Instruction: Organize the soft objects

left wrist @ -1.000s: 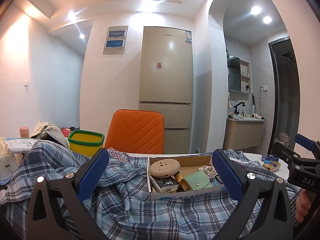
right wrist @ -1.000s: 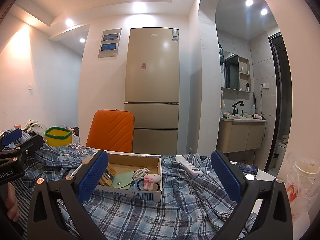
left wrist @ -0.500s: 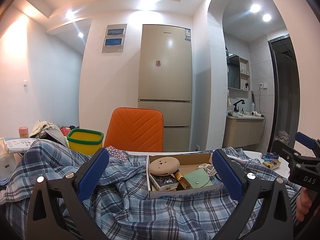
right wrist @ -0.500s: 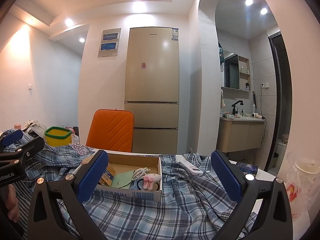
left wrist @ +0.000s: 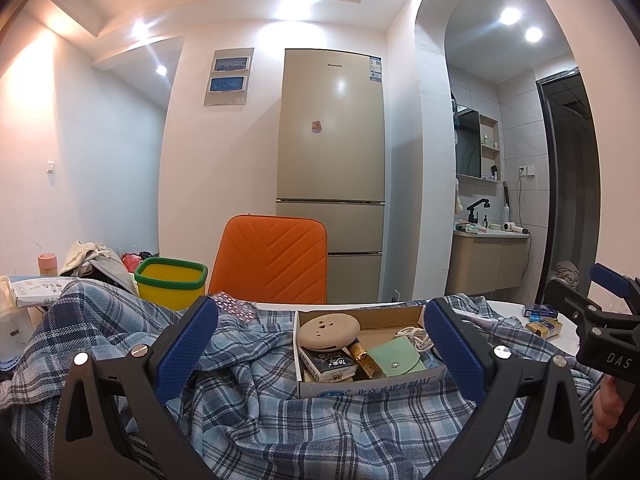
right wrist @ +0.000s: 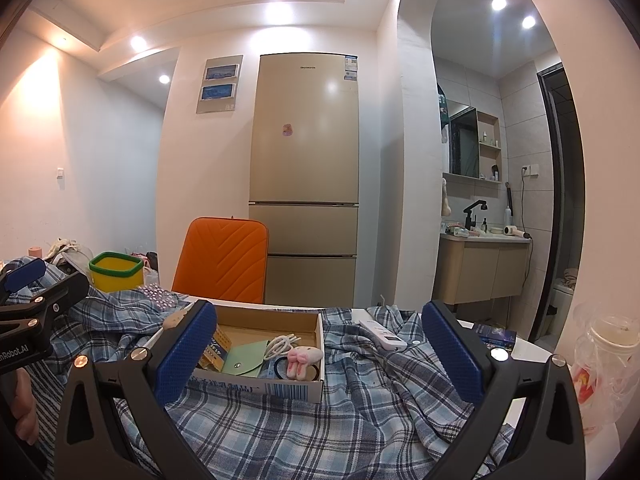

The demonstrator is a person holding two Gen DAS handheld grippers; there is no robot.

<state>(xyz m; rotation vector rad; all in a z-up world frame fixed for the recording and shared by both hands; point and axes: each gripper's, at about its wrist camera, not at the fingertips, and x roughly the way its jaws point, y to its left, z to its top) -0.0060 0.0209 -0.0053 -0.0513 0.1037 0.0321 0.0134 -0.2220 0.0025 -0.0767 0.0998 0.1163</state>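
Hovering with jaws spread wide and empty, the left gripper [left wrist: 320, 344] and right gripper [right wrist: 320, 344] flank the cardboard box [right wrist: 280, 390], which sits on the rumpled plaid shirt [right wrist: 320, 432] covering the bench

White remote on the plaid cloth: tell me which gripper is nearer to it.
Right. The white remote lies just beyond the right gripper, between its open fingers, right of the cardboard box. The left gripper sits on the box's far side; its view doesn't show the remote.

Two low tabletop views, shared box [left wrist: 372, 390]
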